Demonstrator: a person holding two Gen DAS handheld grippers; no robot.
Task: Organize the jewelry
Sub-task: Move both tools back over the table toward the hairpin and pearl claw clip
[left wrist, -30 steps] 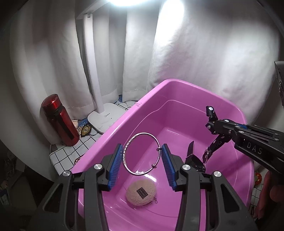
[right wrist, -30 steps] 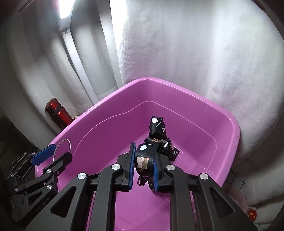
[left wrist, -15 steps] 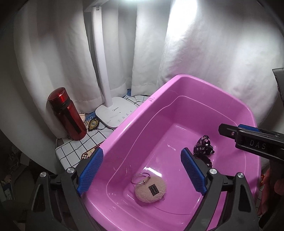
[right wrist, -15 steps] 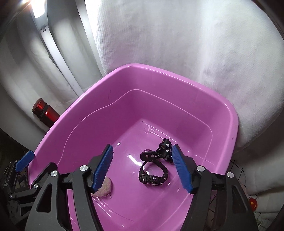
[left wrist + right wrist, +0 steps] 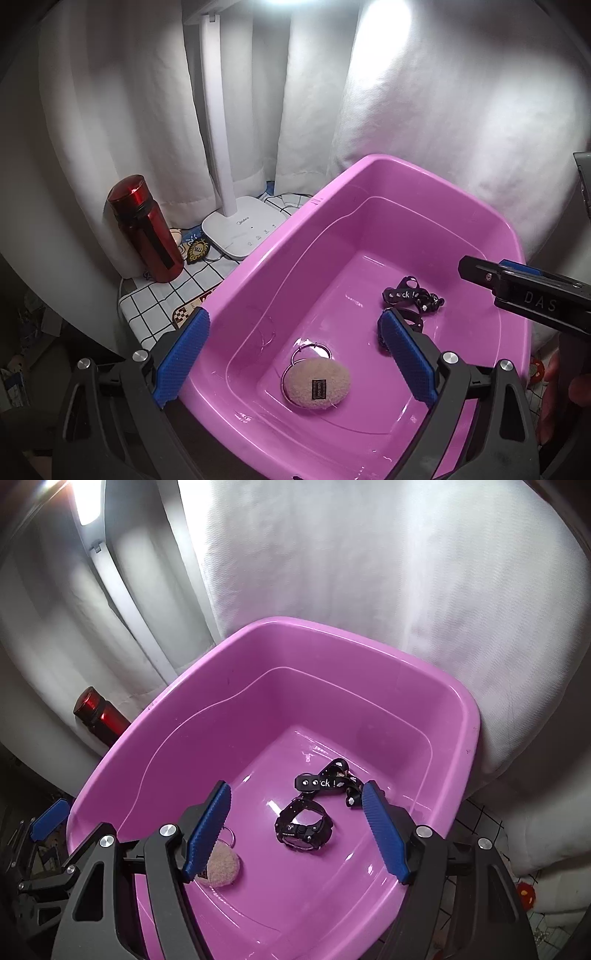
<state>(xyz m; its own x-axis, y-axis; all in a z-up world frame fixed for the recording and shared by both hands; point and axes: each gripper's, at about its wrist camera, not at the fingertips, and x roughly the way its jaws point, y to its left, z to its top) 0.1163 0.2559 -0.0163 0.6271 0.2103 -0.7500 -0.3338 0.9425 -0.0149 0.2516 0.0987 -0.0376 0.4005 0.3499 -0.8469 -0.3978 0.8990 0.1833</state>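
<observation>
Table w/ a white cloth in black grid (image 5: 155,302) carries a pink plastic tub (image 5: 258,266), which takes up most of it. Left of the tub, on the cloth: a red bottle (image 5: 146,229) standing upright, a white lamp base (image 5: 245,230) just beside it w/ its post rising straight, and a small dark badge-like item (image 5: 197,251) btwn the two. Another bit of grid cloth (image 5: 480,827) shows at the tub's right.
</observation>
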